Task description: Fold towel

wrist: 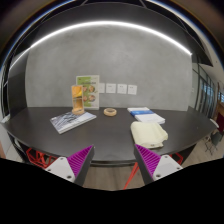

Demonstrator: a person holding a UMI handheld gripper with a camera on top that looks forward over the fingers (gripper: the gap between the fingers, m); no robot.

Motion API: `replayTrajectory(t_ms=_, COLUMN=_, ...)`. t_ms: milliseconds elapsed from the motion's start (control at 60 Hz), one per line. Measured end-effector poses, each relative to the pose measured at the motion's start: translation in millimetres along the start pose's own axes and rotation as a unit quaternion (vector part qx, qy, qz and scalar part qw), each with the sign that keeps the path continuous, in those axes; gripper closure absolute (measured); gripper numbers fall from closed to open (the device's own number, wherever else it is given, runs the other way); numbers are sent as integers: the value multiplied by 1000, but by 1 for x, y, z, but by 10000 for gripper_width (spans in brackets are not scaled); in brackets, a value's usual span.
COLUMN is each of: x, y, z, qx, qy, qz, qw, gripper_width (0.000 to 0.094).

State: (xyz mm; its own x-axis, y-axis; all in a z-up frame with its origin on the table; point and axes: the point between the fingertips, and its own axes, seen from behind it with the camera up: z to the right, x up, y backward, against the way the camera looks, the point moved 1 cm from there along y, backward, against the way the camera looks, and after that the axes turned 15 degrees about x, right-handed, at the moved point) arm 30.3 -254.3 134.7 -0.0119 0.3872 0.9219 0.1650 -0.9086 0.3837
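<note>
- The towel (149, 131) lies folded or bunched as a pale cream heap on the bench (100, 135), ahead of the claw (113, 160) and a little to its right, beyond the right finger.
- It looks soft and light: likely to sag and drape once lifted, not slippery, not fragile. A pinch on one free corner or along an edge should serve best; a grip in the middle would probably only bunch it. Which edge is loose I cannot tell from here.
- The claw hangs open and empty, its two fingers well apart, purple pads (80, 158) facing inward, with nothing between them. It is short of the bench's near edge and apart from the towel.
- Just beyond the towel lies a flat white and blue thing (140, 112), perhaps a book or packet.
- Ahead and to the left of the claw lies a magazine (72, 121), flat on the bench.
- Further ahead stands a printed card (86, 94) near the wall, with a small round roll (110, 112) beside it.
- On the wall (130, 60) behind is a row of sockets (121, 89).
- Folding has not begun, in my judgement.
</note>
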Motion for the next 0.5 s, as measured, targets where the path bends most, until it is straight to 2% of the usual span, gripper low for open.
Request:
replayTrajectory(t_ms=100, x=-7, y=14, z=-39, qx=14, qy=18, qz=-6, qw=1000, gripper_width=111)
replayTrajectory(t_ms=200, x=-16, y=21, z=-55, qx=7, qy=47, qz=-20, qw=999, gripper_width=113)
replayTrajectory(t_ms=367, x=-33, y=24, z=-39, qx=-19, qy=48, qz=-41, qw=998, gripper_width=111)
replayTrajectory(t_ms=500, x=-39, y=13, z=-32, qx=3, qy=23, qz=-40, qw=999, gripper_width=112)
